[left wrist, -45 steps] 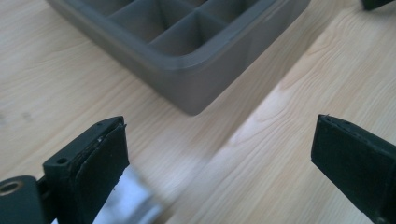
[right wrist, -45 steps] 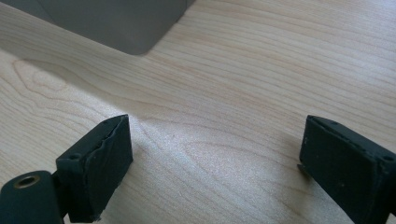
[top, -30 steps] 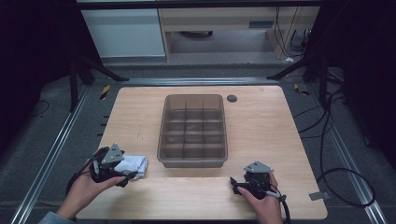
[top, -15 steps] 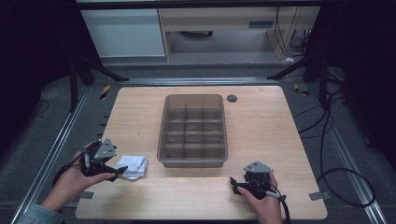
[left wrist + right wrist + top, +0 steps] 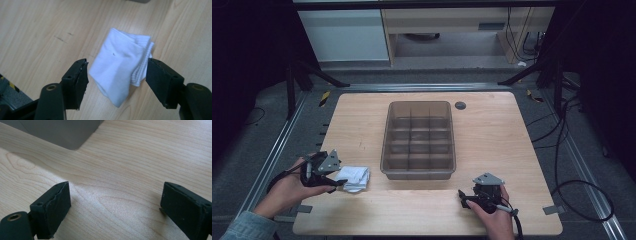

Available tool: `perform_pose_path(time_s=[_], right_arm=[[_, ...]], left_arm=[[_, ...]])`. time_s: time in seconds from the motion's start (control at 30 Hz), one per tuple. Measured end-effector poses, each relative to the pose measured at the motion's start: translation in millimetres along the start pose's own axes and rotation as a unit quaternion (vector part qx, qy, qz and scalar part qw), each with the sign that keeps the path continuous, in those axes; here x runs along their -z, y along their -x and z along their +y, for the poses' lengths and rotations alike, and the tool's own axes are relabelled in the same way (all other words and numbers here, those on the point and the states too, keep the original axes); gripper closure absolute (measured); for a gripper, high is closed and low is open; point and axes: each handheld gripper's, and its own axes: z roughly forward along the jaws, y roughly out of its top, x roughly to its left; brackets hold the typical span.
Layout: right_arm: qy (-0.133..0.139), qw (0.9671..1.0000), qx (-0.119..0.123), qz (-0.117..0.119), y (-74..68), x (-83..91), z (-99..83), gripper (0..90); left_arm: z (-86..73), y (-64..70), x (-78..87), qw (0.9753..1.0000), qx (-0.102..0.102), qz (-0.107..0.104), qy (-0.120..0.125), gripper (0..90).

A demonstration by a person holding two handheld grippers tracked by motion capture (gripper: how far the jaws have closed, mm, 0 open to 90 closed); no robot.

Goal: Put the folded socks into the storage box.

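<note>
Left claw point(image 5: 117, 75) is spread wide, jaws either side of the folded white sock point(image 5: 120, 72) lying flat on the tabletop point(image 5: 512, 130) at lower left. Right claw point(image 5: 113, 207) at lower right is wide too, nothing between. Grey divided bin point(image 5: 419, 140) sits mid-frame, near the sock.

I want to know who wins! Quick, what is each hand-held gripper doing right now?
Left hand-held gripper: open, jaws on either side of the folded white sock, not closed on it.
Right hand-held gripper: open, holding nothing, over the bare table.
</note>
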Motion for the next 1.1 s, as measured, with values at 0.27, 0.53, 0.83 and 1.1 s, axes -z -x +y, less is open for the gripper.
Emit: perform_pose_path(time_s=[0.27,0.53,0.83,1.1], right_arm=[[0.000,1.0000,0.000,0.000,0.0,0.0,0.0,9.5],[-0.001,1.0000,-0.001,-0.001,-0.1,0.1,0.0,9.5],[-0.001,1.0000,-0.001,-0.001,-0.2,0.1,0.0,9.5],[-0.001,1.0000,-0.001,-0.001,-0.2,0.1,0.0,9.6]], left_arm=[[10.9,11.8,-17.6,0.9980,-0.045,-0.024,-0.036,43.0],[10.3,18.0,-33.7,0.9941,-0.087,-0.033,-0.056,41.6],[14.3,18.5,-42.2,0.9903,-0.104,-0.047,-0.079,35.7],[12.3,20.6,-54.7,0.9850,-0.124,-0.060,-0.104,35.1]])
